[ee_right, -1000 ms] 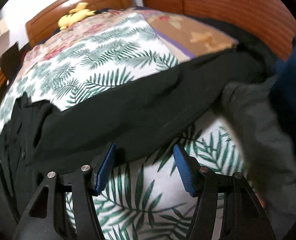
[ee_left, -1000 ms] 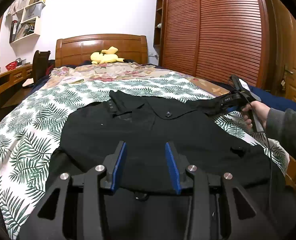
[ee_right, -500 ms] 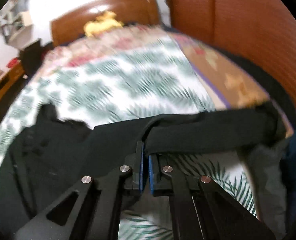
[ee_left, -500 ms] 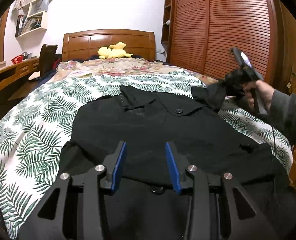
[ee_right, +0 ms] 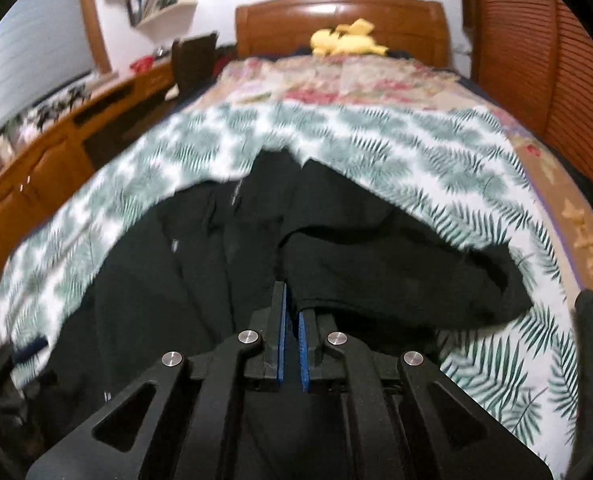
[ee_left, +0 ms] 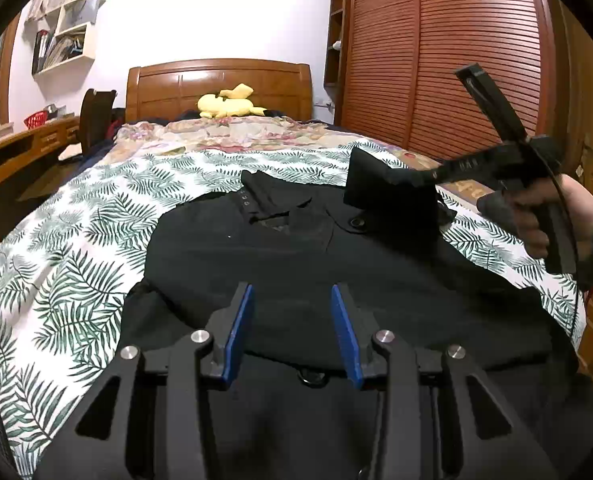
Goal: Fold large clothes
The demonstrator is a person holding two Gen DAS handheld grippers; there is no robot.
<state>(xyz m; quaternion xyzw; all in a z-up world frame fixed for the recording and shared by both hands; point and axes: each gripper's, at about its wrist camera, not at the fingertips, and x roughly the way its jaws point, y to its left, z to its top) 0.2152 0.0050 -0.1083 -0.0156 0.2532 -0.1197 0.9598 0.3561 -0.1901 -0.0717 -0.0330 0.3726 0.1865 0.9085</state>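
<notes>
A large black collared shirt (ee_left: 296, 256) lies face up on the bed, collar toward the headboard. My left gripper (ee_left: 292, 324) is open and empty, hovering over the shirt's lower part. My right gripper (ee_right: 291, 312) is shut on the shirt's right sleeve (ee_right: 396, 276) and holds it lifted above the shirt's chest. In the left wrist view the right gripper (ee_left: 428, 176) comes in from the right with the sleeve end (ee_left: 388, 192) hanging from it over the right shoulder area.
The bed has a palm-leaf cover (ee_left: 76, 248) and a wooden headboard (ee_left: 220, 84) with a yellow plush toy (ee_left: 228, 106). A wooden desk (ee_left: 12, 156) and chair (ee_left: 96, 116) stand on the left. A slatted wardrobe (ee_left: 456, 60) stands on the right.
My right gripper closed on the sleeve at the bed's right side, lifted it and carried it left over the shirt's chest. My left gripper stayed open over the shirt.
</notes>
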